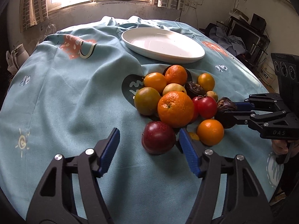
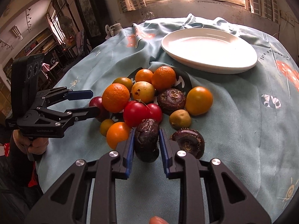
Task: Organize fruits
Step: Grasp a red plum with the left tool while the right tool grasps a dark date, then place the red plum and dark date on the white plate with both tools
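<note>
Blue cloth: covers the surface (image 1: 65,97), wrinkled.
Fruit pile (image 2: 142,97): on the cloth, near the white plate (image 2: 209,50).
Right tool (image 2: 146,145): squeezed tight on a dark wrinkly fruit (image 2: 146,141) at the pile's near edge.
Left tool (image 1: 149,140): half open, a dark red fruit (image 1: 158,137) between its fingers, not pinched.

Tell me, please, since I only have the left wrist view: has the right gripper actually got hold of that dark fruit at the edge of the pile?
Observer: Yes. The right wrist view shows the right gripper with both blue pads pressing on the dark wrinkled fruit.
Operator: Thank you. Is anything close by on the side hidden from me?
Observer: A second dark fruit lies close beside the gripper's right-hand finger in that view; I cannot tell whether they touch.
</note>
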